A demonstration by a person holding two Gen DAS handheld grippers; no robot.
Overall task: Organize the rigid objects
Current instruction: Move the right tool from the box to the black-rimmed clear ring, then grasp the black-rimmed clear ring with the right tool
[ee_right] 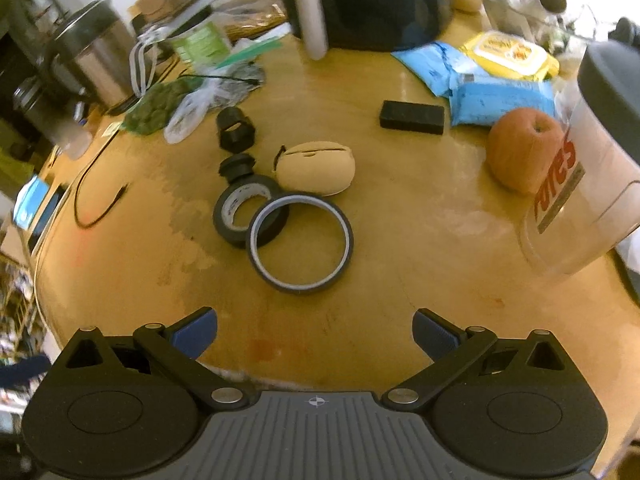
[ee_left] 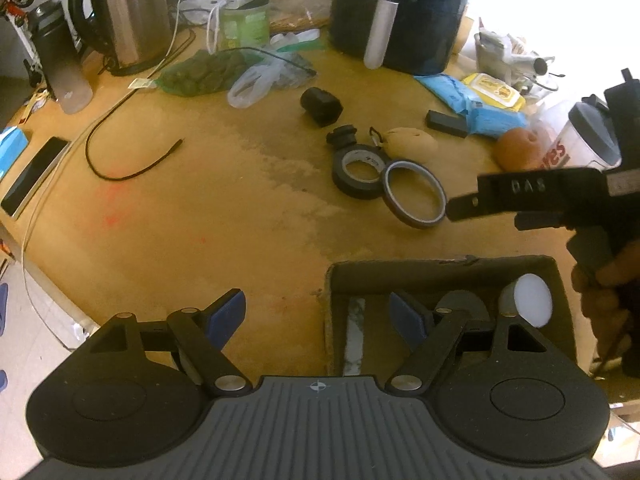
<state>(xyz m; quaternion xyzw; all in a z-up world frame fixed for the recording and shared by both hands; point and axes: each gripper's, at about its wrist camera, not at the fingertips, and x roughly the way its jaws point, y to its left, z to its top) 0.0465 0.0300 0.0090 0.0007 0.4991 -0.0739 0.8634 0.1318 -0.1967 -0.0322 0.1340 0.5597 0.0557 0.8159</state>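
both grippers released: left gripper [ee_left: 316, 320] over the box [ee_left: 556, 280] edge; right gripper [ee_right: 316, 330] empty, facing two touching tape rolls [ee_right: 300, 238] on the table [ee_right: 420, 240].

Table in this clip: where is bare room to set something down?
Bare wood lies between the black cable and the tape rolls, and left of the box. Another patch lies between the thin tape ring and the apple. The far edge around the kettle is crowded.

I see daylight blowing out the far right beyond my left claw [ee_left: 316, 320], glare on the counter [ee_right: 400, 248], fisheye-bent edges, slight motion blur.
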